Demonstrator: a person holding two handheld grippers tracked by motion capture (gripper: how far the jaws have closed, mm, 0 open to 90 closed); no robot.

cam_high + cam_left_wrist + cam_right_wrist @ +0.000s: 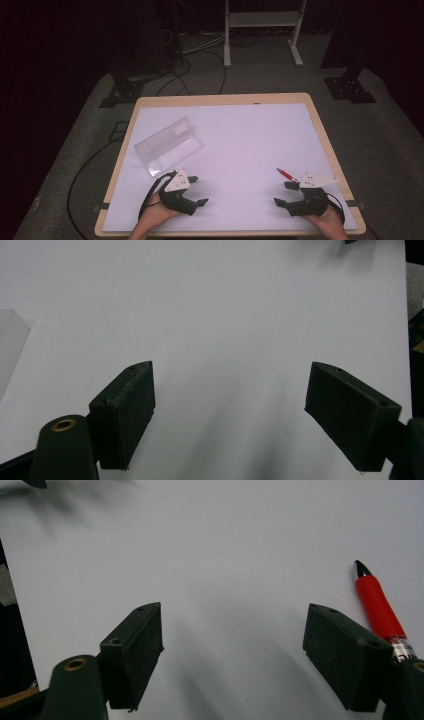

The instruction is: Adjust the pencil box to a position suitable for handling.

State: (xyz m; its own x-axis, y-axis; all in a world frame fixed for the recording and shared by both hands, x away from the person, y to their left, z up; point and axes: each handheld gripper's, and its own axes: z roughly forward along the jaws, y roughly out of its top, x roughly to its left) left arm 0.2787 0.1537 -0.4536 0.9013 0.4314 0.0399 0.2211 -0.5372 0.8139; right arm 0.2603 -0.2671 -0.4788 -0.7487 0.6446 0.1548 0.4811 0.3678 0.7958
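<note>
A red pen (286, 174) with a silver tip lies on the white table top (240, 145) near the right side. In the right gripper view the red pen (377, 605) lies just outside the right-hand jaw. My right gripper (284, 193) is open near the front right edge, nothing between its jaws (232, 655). A clear plastic box (169, 145) lies tilted at the left of the table; its corner (11, 347) shows at the left edge of the left gripper view. My left gripper (198, 190) rests open in front of that box, jaws empty (230, 415).
The table has a wooden rim (220, 99). Beyond it are grey carpet, cables (200, 60), a white metal frame (262, 30) and black stand feet (349, 87).
</note>
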